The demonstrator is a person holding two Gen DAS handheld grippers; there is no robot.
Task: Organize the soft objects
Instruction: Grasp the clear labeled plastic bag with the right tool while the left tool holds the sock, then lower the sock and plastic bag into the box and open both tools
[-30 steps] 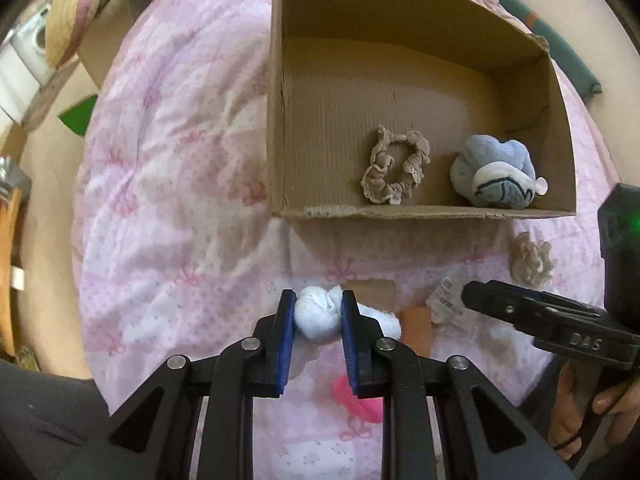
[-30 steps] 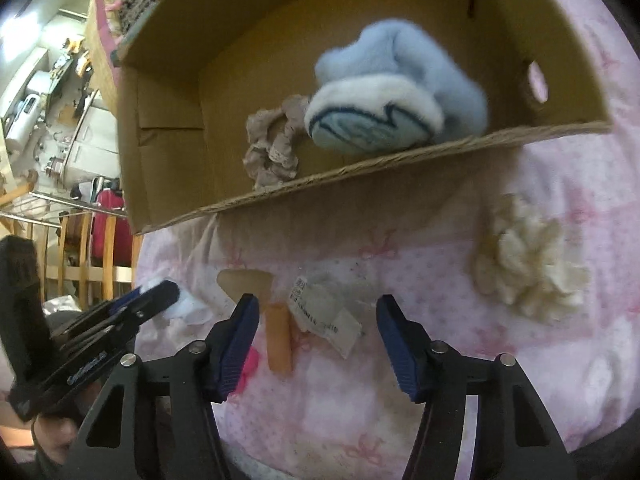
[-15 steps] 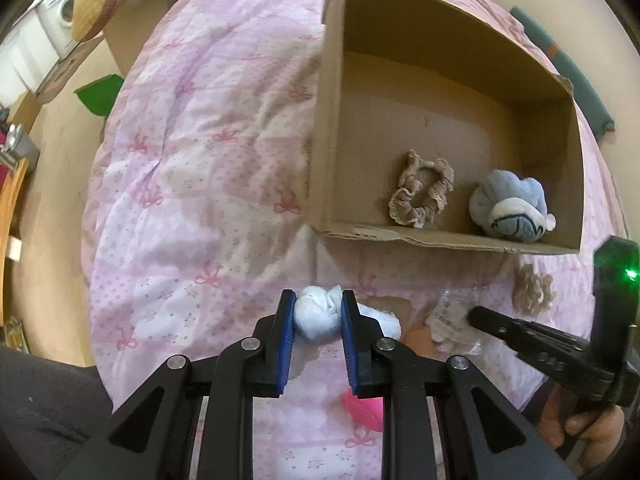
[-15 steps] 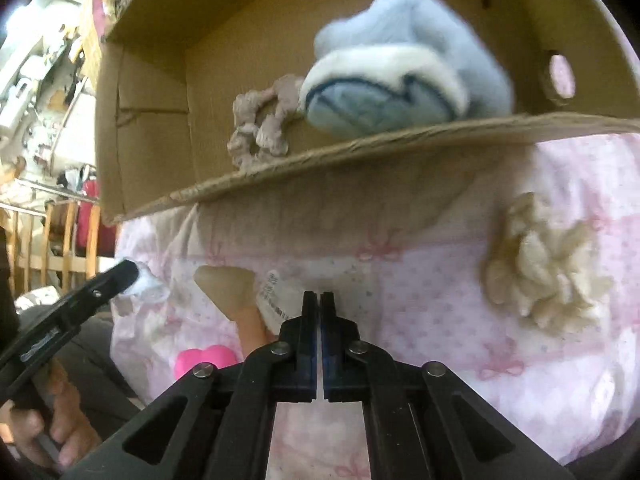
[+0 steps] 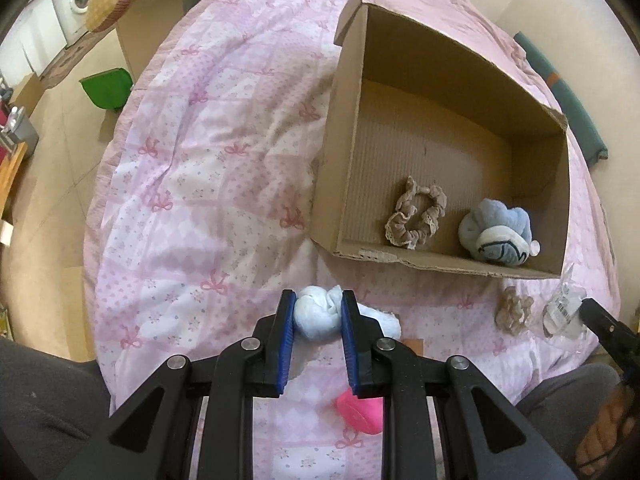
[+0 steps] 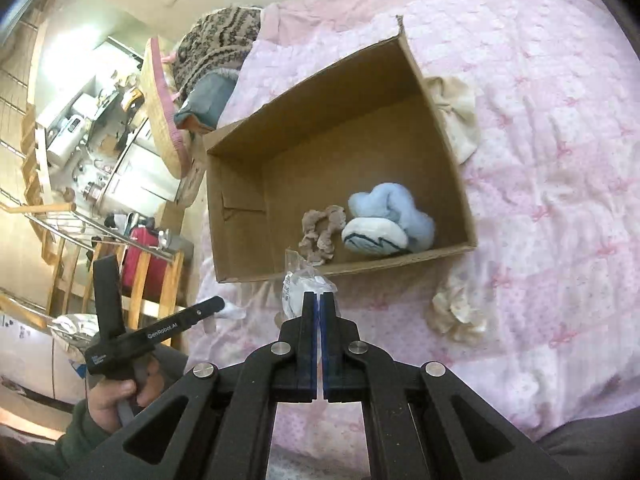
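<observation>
My left gripper (image 5: 318, 312) is shut on a pale blue-white rolled sock (image 5: 318, 314) and holds it above the pink quilt, in front of the cardboard box (image 5: 340, 168). My right gripper (image 6: 319, 300) is shut on a clear plastic packet (image 6: 298, 292) with a white label, lifted near the box's front wall (image 6: 360, 264). The packet also shows in the left wrist view (image 5: 562, 312). Inside the box lie a beige scrunchie (image 5: 416, 212) and a light blue plush toy (image 5: 498, 232). A cream scrunchie (image 5: 514, 310) lies on the quilt by the box's front right corner; it also shows in the right wrist view (image 6: 458, 312).
A pink item (image 5: 360, 416) lies on the quilt under my left gripper. A brown card piece (image 5: 412, 346) lies beside it. A cream cloth (image 6: 456, 116) lies against the box's right side. Furniture, a green bin (image 5: 106, 90) and floor lie off the bed's left edge.
My right gripper closed on the plastic packet and lifted it up off the quilt. My left gripper rose and drew back from the box, still holding the sock.
</observation>
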